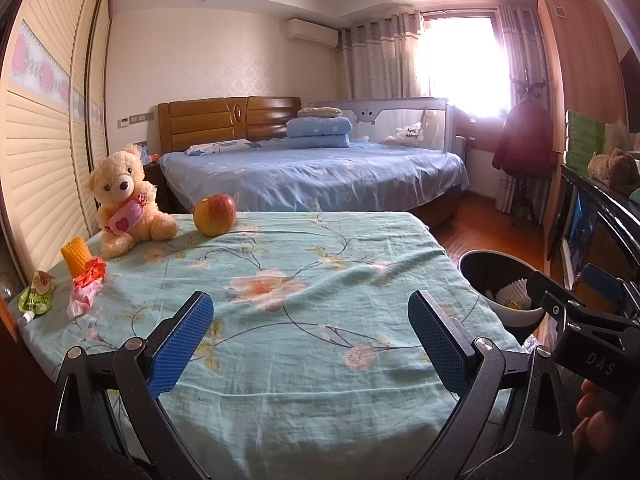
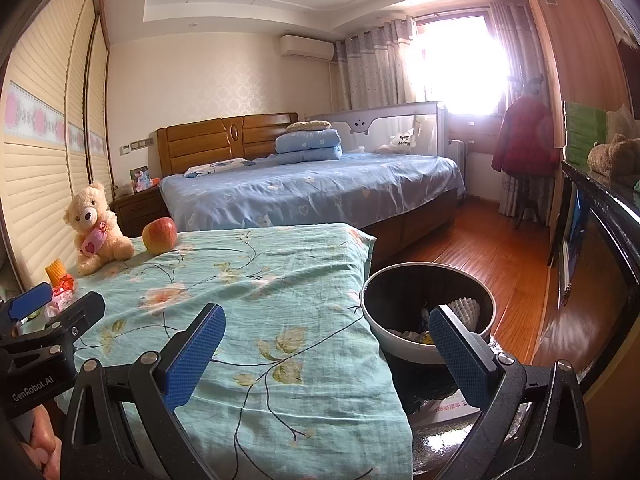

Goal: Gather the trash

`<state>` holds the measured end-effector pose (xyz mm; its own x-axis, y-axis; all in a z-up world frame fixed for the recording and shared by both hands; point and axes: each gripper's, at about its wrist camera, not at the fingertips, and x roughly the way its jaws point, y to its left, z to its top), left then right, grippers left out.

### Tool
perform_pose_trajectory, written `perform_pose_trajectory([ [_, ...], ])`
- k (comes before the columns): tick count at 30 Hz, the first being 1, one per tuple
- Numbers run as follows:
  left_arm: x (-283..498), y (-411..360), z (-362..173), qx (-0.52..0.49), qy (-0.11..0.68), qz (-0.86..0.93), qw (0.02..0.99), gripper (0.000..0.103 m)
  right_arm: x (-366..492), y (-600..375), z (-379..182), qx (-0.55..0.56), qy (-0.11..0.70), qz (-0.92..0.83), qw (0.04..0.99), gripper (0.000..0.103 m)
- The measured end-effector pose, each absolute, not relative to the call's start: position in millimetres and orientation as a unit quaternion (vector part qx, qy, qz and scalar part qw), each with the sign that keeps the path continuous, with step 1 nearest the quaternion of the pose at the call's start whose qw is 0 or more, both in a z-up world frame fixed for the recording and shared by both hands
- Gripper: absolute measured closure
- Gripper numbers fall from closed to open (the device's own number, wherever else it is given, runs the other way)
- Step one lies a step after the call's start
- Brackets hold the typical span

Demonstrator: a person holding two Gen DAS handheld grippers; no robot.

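A crumpled red and white wrapper (image 1: pixel 86 286) lies at the table's left edge, beside a green pouch (image 1: pixel 37 295) and a yellow corn-shaped piece (image 1: pixel 76 255). The wrapper also shows in the right wrist view (image 2: pixel 62 292). A black trash bin (image 2: pixel 426 312) with a white rim stands right of the table and holds white foam netting (image 2: pixel 464 308); it also shows in the left wrist view (image 1: pixel 502 294). My left gripper (image 1: pixel 310 340) is open and empty over the table's front. My right gripper (image 2: pixel 326 350) is open and empty, between table edge and bin.
The table wears a teal floral cloth (image 1: pixel 304 280). A teddy bear (image 1: pixel 124 200) and an apple (image 1: pixel 215 209) sit at its far left. A blue bed (image 1: pixel 312 176) lies beyond. A dark cabinet (image 2: pixel 600 240) lines the right wall over wood floor (image 2: pixel 480 248).
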<state>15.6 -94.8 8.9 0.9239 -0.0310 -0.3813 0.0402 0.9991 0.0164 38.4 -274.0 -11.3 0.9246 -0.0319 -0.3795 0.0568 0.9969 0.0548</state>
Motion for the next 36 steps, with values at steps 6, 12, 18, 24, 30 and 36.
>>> perform_pose_trajectory([
  [6,16.4,-95.3,8.3,0.012,0.198,-0.021,0.980,0.003,38.1,-273.9,-10.1,0.033,0.193,-0.022,0.981,0.001],
  [12,16.9,-95.6,8.0,0.012,0.199,-0.022,0.980,0.003,37.9,-273.8,-10.3,0.033,0.192,-0.023,0.981,0.001],
  [18,16.7,-95.7,7.7,0.012,0.199,-0.023,0.980,0.003,37.5,-273.6,-10.1,0.034,0.193,-0.022,0.980,0.001],
  [24,17.1,-95.7,7.0,0.013,0.201,-0.024,0.979,0.003,37.3,-274.4,-10.7,0.034,0.193,-0.022,0.980,0.001],
  [30,18.8,-95.2,6.5,0.013,0.203,-0.024,0.979,0.003,37.3,-274.6,-10.7,0.035,0.193,-0.022,0.980,0.001],
  [36,19.0,-95.2,6.1,0.013,0.203,-0.024,0.979,0.003,36.6,-272.5,-11.1,0.038,0.194,-0.022,0.980,0.001],
])
